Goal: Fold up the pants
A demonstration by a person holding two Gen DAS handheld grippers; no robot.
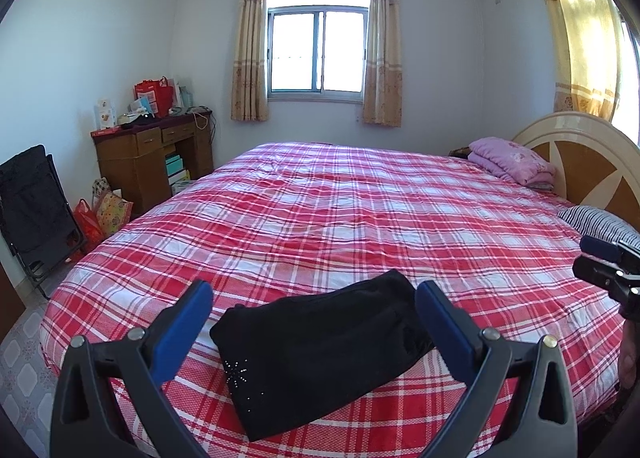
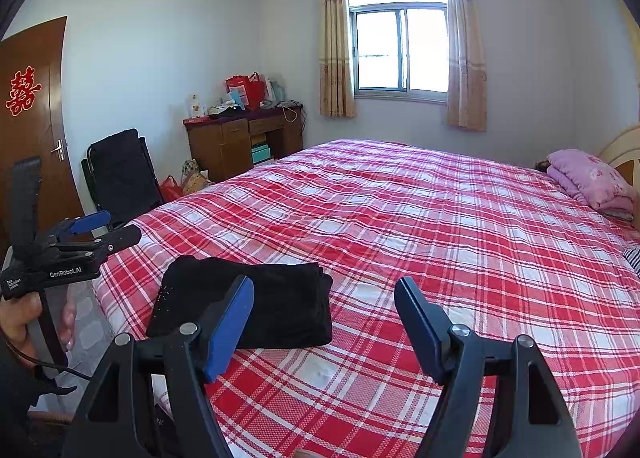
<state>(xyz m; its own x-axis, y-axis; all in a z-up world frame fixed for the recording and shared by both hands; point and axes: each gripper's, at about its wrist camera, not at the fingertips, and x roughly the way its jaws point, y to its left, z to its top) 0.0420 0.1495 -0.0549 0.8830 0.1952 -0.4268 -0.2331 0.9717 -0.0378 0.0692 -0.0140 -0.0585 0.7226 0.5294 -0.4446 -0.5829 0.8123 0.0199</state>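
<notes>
My left gripper [image 1: 314, 298] stands with its jaws wide apart, holding nothing. The folded black pants [image 1: 320, 350] lie flat on the red plaid bedspread [image 1: 360, 210], near the bed's near edge, showing between my left fingers [image 1: 182, 334] but apart from both pads. A small beaded star pattern [image 1: 236, 368] marks the near left corner of the pants.

My right gripper [image 2: 324, 322] also stands spread, with only bedspread between its pads. From its view the pants sit left of centre, partly behind my left-hand blue finger [image 2: 228, 334]; contact there appears absent, though the overlap hides the gap. A pink folded quilt [image 1: 512, 160] lies far right by the headboard [image 1: 580, 150].
</notes>
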